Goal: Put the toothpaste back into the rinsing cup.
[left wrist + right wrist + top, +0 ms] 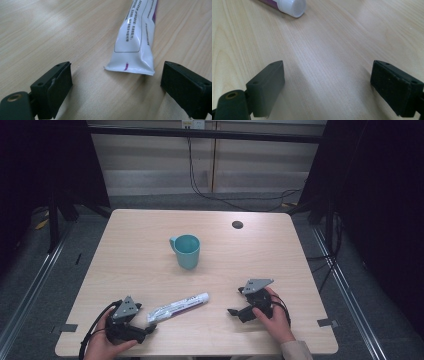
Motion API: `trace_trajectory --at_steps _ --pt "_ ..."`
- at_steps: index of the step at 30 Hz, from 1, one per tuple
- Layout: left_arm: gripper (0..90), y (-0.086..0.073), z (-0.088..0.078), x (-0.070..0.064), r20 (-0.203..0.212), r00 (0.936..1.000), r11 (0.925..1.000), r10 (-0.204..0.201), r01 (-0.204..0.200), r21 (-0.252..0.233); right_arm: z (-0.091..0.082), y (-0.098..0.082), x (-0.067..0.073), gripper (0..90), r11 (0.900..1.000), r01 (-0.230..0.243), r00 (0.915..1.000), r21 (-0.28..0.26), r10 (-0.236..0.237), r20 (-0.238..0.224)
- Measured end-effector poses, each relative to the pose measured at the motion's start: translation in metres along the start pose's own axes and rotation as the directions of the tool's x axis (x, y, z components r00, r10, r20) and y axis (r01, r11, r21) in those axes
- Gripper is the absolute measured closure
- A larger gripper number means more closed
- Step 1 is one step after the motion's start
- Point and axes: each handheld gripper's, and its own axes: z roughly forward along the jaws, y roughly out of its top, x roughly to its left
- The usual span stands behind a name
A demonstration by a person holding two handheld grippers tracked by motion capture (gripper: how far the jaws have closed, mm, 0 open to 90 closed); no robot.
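Observation:
A white tube with purple print (178,307) lies flat on the wooden table (150,260) near its front edge, cap to the right. My left gripper (149,330) rests at the front left, open, its jaws pointing at the tube's flat crimped end (130,67), which lies just ahead of them without touching. My right gripper (234,312) rests at the front right, open and empty, jaws pointing left toward the tube's white cap (291,7). A teal mug (186,251) stands upright near the table's middle, handle to the left.
A round dark cable hole (237,224) sits in the table's far right part. Black curtains and frame posts flank the table. Cables hang from the back rail down to the floor behind it.

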Motion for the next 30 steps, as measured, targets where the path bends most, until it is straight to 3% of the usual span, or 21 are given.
trace_trajectory --at_steps 4,10,13,15,16,19,26,27,28,30 --pt "9.7 0.002 0.000 -0.001 -0.003 1.0000 0.9999 -0.005 0.005 0.014 0.000 0.000 0.000 11.5 1.000 0.000 1.0000 0.000 0.000 0.000" --pt "12.4 0.012 -0.001 -0.001 0.007 1.0000 0.9957 -0.001 0.001 0.092 0.000 0.000 0.000 11.5 1.000 0.000 1.0000 0.000 0.000 0.000" --pt "15.7 0.021 -0.002 -0.001 0.012 0.9998 0.9853 0.017 -0.019 0.170 0.000 0.000 0.000 11.5 1.000 0.000 1.0000 -0.001 0.000 0.000" --pt "16.1 0.023 -0.002 -0.001 0.013 0.9996 0.9818 0.025 -0.027 0.188 0.000 0.000 0.000 11.5 1.000 -0.001 1.0000 0.000 0.001 0.000" --pt "16.7 0.027 -0.001 0.000 0.025 0.9992 0.9745 0.031 -0.036 0.222 0.000 0.000 0.000 11.5 1.000 0.000 1.0000 -0.001 0.000 0.000" --pt "18.0 0.030 -0.001 -0.001 0.032 0.9987 0.9695 0.039 -0.046 0.241 0.000 0.000 0.000 11.5 1.000 0.000 1.0000 0.000 0.000 0.000" --pt "21.2 0.050 -0.001 -0.001 0.053 0.9954 0.9475 0.080 -0.092 0.306 0.000 0.000 0.000 11.5 1.000 0.000 1.0000 -0.001 0.000 0.000" --pt "21.9 0.050 -0.001 -0.001 0.053 0.9954 0.9475 0.080 -0.092 0.306 0.000 0.000 0.000 11.5 1.000 0.000 1.0000 -0.001 0.000 0.000" --pt "21.9 0.054 -0.001 0.000 0.057 0.9940 0.9416 0.093 -0.106 0.320 0.000 0.000 0.000 11.5 1.000 0.001 1.0000 -0.002 -0.001 -0.001" --pt "22.9 0.060 0.000 -0.001 0.070 0.9934 0.9391 0.091 -0.109 0.326 0.000 0.000 0.000 11.5 1.000 0.001 1.0000 -0.002 -0.001 0.000"
